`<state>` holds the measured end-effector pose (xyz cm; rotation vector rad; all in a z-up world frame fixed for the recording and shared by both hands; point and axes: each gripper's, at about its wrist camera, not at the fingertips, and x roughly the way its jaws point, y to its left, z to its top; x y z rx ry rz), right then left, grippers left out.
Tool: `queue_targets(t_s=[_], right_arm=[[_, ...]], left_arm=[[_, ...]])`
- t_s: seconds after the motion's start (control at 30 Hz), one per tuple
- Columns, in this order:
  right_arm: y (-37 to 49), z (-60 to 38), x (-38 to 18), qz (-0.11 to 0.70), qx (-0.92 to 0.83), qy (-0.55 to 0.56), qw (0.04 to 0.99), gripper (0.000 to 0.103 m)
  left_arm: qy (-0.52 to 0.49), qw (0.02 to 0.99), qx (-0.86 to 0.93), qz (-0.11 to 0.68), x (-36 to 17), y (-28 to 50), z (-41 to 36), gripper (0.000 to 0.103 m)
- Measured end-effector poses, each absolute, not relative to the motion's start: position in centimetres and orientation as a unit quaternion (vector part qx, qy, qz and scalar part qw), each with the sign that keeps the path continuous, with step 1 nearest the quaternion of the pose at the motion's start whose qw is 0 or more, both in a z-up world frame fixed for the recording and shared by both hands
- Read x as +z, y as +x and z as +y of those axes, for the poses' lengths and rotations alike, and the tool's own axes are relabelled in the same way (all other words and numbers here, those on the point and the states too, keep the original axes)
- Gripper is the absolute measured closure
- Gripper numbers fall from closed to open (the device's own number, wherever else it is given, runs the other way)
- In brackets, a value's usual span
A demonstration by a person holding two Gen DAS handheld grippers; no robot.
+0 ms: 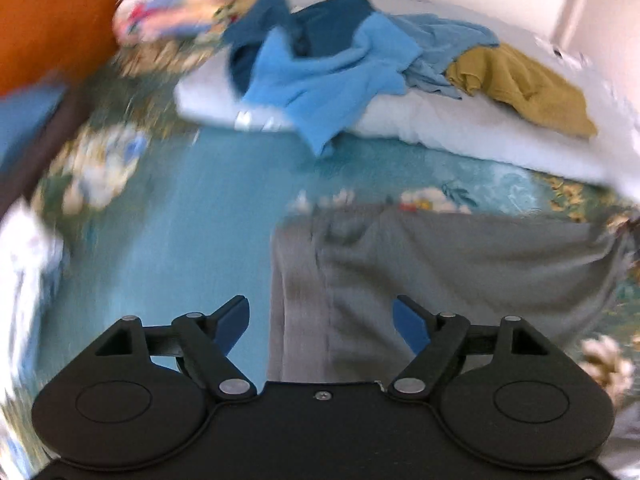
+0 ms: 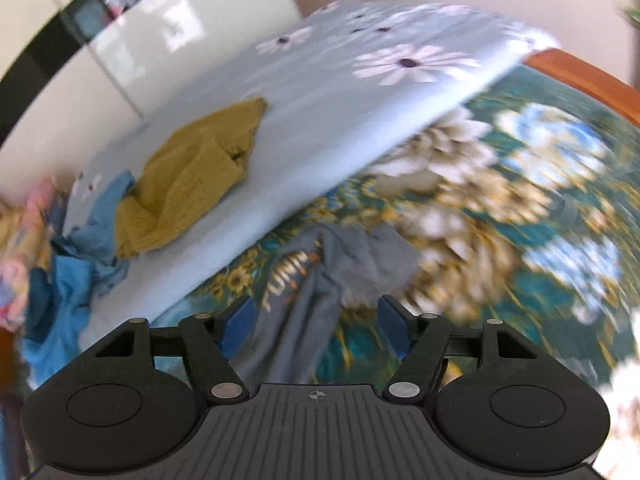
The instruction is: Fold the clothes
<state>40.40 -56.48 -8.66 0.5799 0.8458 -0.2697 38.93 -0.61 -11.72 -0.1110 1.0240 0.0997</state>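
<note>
Left gripper (image 1: pixel 321 322): jaws standing spread, blue pads apart, nothing pinched between them; pointing steeply down at the bed.
Left fingers (image 1: pixel 234 324): one pad lying over the teal bedspread, the other over grey cloth; neither seen pressing on fabric.
Grey garment (image 1: pixel 440 280): lying spread flat on the bedspread just ahead of the left gripper, reaching from between the jaws out to the gripper's right; a seam running along its left part.
Right gripper (image 2: pixel 317 326): jaws also standing spread, nothing gripped.
Grey garment, right view (image 2: pixel 320 280): lying rumpled directly ahead of and between the right jaws, pale lettering showing on it, too blurred to read.
Floral bedspread (image 1: pixel 192 216): teal with white and yellow flowers, lying under the grey garment; strongly blurred at the edges of both views.
Pale blue quilt (image 2: pixel 328 120): printed with white daisies, lying on the bed beyond the grey garment, far ahead of both grippers.
Mustard garment (image 2: pixel 192 184): crumpled on the quilt, ahead and left of the right gripper; ahead and right of the left one.
Blue garments (image 1: pixel 328 80): a heap of light blue and darker blue cloth on the quilt, straight ahead of the left gripper, touching the mustard garment's near side.
Floral bundle (image 1: pixel 188 4): pink and yellow patterned cloth, far ahead-left of the left gripper, blurred.
Wooden bed frame (image 2: pixel 584 76): orange-brown, far ahead-right of the right gripper.
</note>
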Motion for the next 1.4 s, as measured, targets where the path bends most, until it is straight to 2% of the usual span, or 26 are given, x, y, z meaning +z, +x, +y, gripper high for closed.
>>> queue_targets(t_s=[0.27,0.47,0.97,1.2,1.33,1.37,1.4], right_arm=[[22.9,-56.4,-7.8,0.412,-0.213,0.310,0.830,0.037],[16.6,-57.5,-10.3,0.436,-0.269,0.310,0.801,0.037],[18.7,-63.6,-19.9,0.434,-0.282,0.354,0.779,0.037],[20.8,-66.9,-23.0,0.425,-0.276,0.394,0.767,0.048],[22.0,-67.5,-24.2,0.432,-0.269,0.403,0.761,0.049],[22.2,-67.4,-24.4,0.430,-0.268,0.403,0.762,0.054],[22.4,-67.4,-24.4,0.428,-0.265,0.406,0.763,0.065]], left_arm=[[-0.131,0.833,0.043,0.535,-13.9,29.6,1.6,0.026],[-0.199,0.813,0.047,0.545,-16.5,28.2,2.2,0.026],[-0.343,0.788,0.074,0.506,-22.6,29.2,0.2,0.031],[-0.364,0.785,0.093,0.492,-23.1,29.1,-0.4,0.044],[-0.381,0.784,0.104,0.479,-23.2,28.6,-0.5,0.050],[-0.384,0.783,0.108,0.477,-23.3,28.4,-0.5,0.052],[-0.390,0.782,0.113,0.473,-23.2,28.2,-0.4,0.054]])
